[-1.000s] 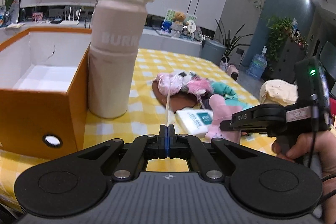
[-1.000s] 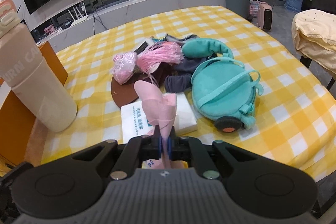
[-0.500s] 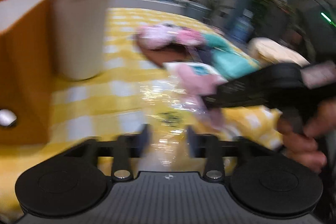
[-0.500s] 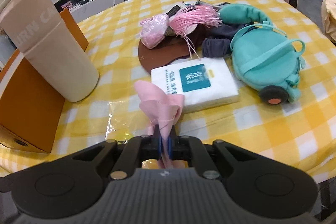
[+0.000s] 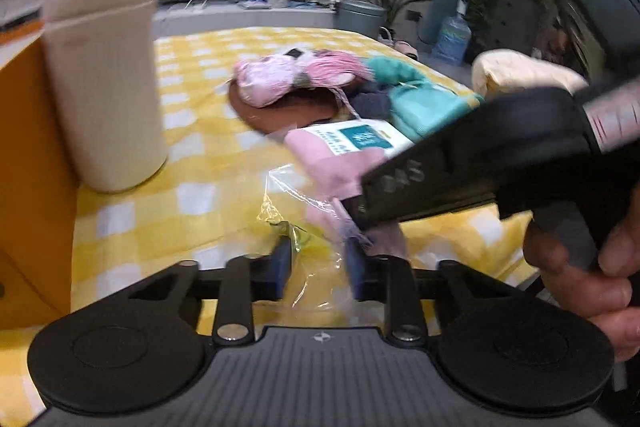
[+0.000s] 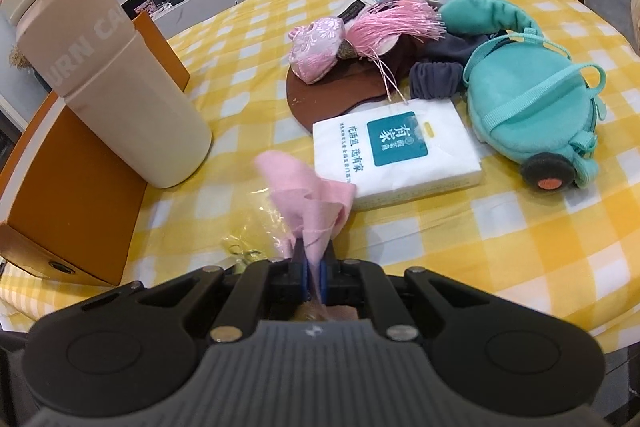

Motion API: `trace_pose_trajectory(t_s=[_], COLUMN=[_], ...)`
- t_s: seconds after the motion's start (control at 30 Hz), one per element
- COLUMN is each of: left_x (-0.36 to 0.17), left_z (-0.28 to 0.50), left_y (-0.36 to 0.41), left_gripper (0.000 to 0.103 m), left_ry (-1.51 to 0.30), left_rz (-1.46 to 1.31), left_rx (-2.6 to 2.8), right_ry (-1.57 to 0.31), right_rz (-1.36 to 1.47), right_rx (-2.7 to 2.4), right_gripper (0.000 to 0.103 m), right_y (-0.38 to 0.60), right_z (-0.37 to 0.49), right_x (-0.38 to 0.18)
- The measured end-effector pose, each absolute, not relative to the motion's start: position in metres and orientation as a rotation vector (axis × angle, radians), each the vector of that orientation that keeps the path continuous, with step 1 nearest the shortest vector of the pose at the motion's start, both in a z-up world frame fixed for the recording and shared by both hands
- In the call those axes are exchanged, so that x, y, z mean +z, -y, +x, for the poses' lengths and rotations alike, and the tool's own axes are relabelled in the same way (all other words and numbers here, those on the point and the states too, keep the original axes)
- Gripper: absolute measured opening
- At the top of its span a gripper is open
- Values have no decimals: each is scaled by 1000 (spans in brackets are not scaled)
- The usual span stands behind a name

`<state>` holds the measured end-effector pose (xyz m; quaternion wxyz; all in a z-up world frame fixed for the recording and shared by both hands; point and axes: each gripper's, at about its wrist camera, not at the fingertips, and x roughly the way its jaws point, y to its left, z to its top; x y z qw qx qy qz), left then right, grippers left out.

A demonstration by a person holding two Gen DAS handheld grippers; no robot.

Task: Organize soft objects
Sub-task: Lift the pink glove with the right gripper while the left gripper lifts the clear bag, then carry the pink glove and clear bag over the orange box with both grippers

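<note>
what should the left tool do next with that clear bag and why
Probably finish closing the left tool on the clear plastic bag. Its jaws are closing with the crinkled film lying between them, not yet pinched, while the right tool is clamped on the pink cloth just above the bag. A firm hold on the film would steady it for the cloth.

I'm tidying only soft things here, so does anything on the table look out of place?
Yes. The tall pink bottle standing upright beside the orange box is rigid, unlike the soft pile. A crumpled clear plastic bag also lies loose on the yellow checked cloth near the grippers.
</note>
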<state>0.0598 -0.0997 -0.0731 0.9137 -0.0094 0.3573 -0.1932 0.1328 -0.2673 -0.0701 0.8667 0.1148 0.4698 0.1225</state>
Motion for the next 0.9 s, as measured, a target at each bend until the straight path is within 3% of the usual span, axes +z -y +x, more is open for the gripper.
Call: trace_pose_trajectory(t_s=[0.2,0.9], left_x=[-71,-7], left_z=[54,41], left_y=[82,39], left_gripper=[6,4], left_ry=[-726,-723], left_rz=[-87,-278], left_rx=[-333,-263], right_ry=[-972,-837], right_rz=[195,243], right_rx=[257,255], right_gripper=[3,3], right_y=[262,277], right_z=[132,117], right_x=[-70,-34])
